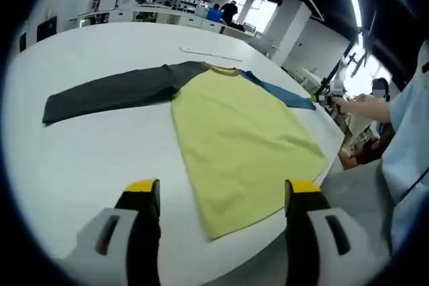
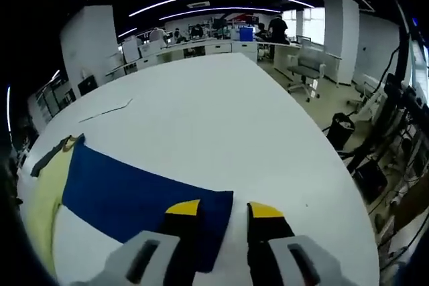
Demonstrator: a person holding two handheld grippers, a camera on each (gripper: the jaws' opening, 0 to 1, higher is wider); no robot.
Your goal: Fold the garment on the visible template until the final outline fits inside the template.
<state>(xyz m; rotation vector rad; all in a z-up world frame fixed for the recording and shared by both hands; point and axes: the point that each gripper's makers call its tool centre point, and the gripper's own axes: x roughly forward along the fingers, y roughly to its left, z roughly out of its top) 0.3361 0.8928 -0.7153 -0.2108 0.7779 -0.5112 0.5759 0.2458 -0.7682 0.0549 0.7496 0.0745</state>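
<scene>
The right hand-held gripper [image 2: 223, 213], jaws narrowly parted, straddles the blue sleeve's cuff [image 2: 214, 216] seemingly to fold it inward, while the left hand-held gripper [image 1: 223, 195] hovers spread above the yellow garment [image 1: 241, 142] lying flat on the white surface [image 1: 94, 165].

My left gripper [image 1: 222, 199] hangs above the near side of the tabletop [image 1: 80, 165] with its two yellow-tipped fingers [image 1: 142, 189] spread wide apart and nothing between them. My right gripper [image 2: 223, 218] sits low over the far right, its fingers [image 2: 183, 211] drawn closer together, with only a narrow gap, and one finger lies over the end of the blue sleeve [image 2: 134, 199]. Whether it pinches the cloth I cannot tell. In the left gripper view, my right hand [image 1: 358, 106] reaches out at the far right.
</scene>
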